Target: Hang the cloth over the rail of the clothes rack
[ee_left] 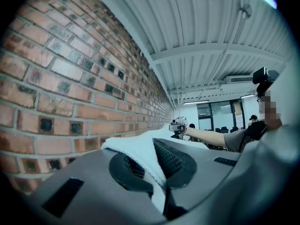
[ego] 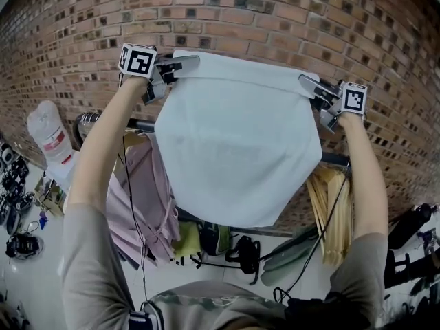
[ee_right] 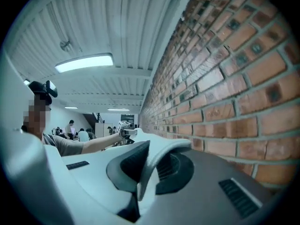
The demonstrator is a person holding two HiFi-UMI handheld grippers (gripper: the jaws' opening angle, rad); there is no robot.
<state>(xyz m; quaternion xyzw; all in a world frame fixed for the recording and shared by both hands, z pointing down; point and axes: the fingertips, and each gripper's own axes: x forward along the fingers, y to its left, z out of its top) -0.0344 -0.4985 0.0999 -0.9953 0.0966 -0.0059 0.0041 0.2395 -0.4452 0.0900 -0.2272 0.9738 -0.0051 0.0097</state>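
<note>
A pale white cloth [ego: 237, 143] hangs spread out in front of the brick wall, held up by its two top corners. My left gripper [ego: 180, 64] is shut on the cloth's top left corner [ee_left: 140, 156], pinched between the dark pads. My right gripper [ego: 309, 86] is shut on the top right corner [ee_right: 152, 161]. The cloth's top edge runs nearly taut between them. The dark rail of the clothes rack [ego: 141, 124] runs behind and below the cloth's top edge, and the cloth hides most of it; it reappears at the right [ego: 335, 159].
A pink garment [ego: 148, 198] and a tan one [ego: 335, 208] hang on the rack. A white bottle-like object [ego: 49, 137] stands at the left. Bags and gear [ego: 20, 243] lie on the floor. The brick wall [ego: 275, 26] is close behind.
</note>
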